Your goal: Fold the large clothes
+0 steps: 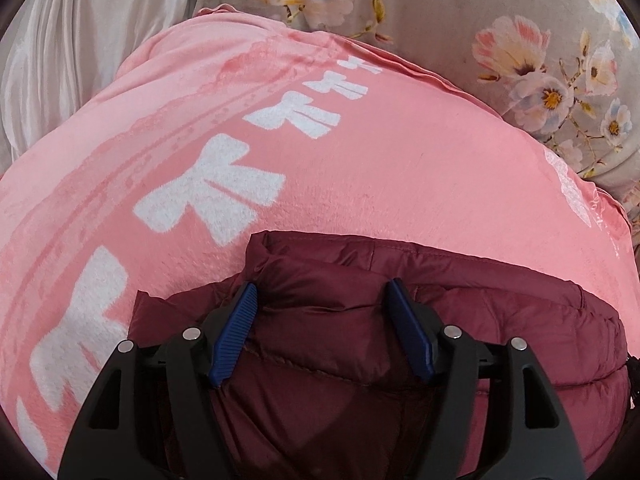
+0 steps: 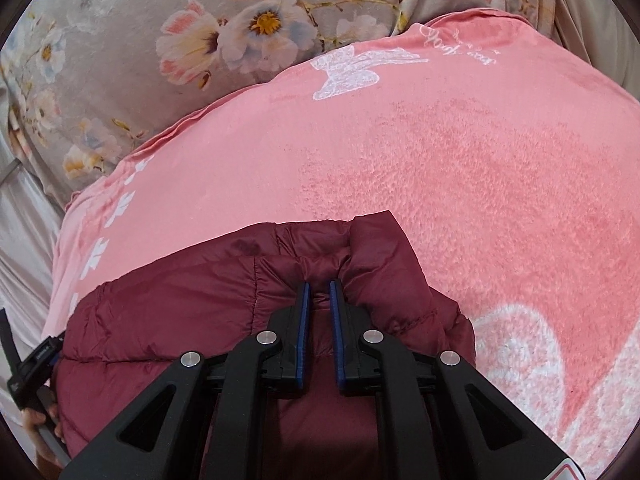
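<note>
A maroon puffer jacket (image 1: 500,312) lies bunched on a pink blanket (image 1: 380,160) with white bow prints. My left gripper (image 1: 322,284) stands open over the jacket's near edge. A puffy fold sits between its blue pads (image 1: 236,332), which spread wide on either side. In the right wrist view the same jacket (image 2: 180,300) lies across the lower left. My right gripper (image 2: 319,284) is nearly closed, pinching a thin ridge of jacket fabric near the collar, and creases gather around its fingertips. The jacket's lower part is hidden under both grippers.
Grey floral bedding (image 1: 440,8) lies beyond the pink blanket (image 2: 440,160), and a white satin cloth (image 1: 80,40) is at the far left. A person's hand (image 2: 40,420) holding the other tool shows at the lower left edge of the right wrist view.
</note>
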